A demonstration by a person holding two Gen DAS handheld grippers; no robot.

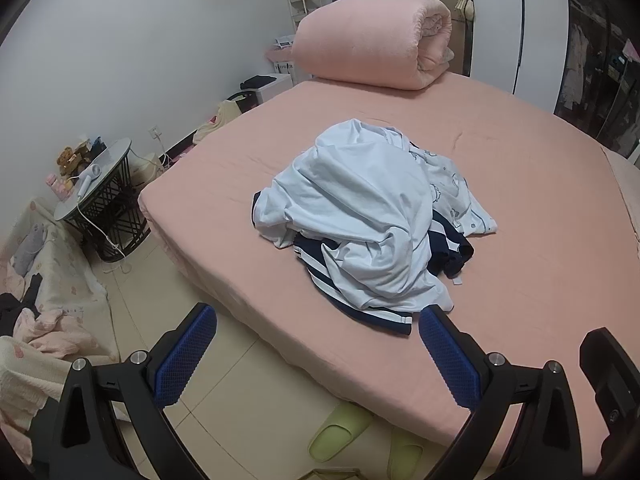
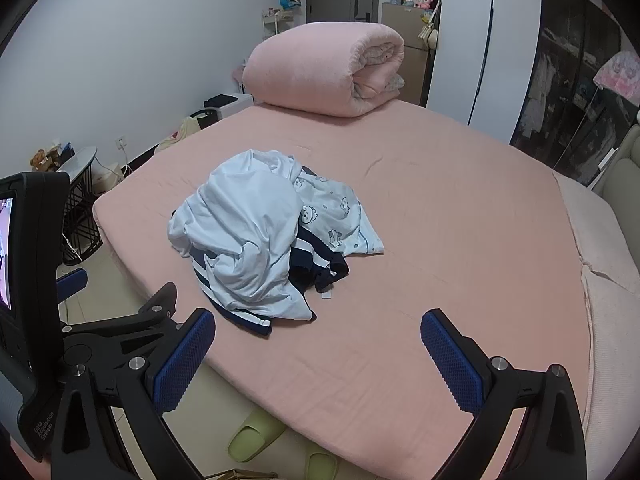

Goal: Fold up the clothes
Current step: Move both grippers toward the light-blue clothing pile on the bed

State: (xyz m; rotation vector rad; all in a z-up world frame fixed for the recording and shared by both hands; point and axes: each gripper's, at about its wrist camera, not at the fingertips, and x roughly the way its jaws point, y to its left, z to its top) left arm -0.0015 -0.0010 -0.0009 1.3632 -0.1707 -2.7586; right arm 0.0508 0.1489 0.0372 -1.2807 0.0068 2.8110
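A crumpled pile of clothes lies on the pink bed: a pale blue-white garment on top, a navy piece with white stripes beneath, and a light printed garment at the right. The pile also shows in the right wrist view. My left gripper is open and empty, hovering over the bed's near edge just short of the pile. My right gripper is open and empty, above the sheet to the right of the pile.
A rolled pink duvet sits at the far end of the bed. A round side table with a hair dryer stands left of the bed. Green slippers lie on the tiled floor at the near edge. A wardrobe is at right.
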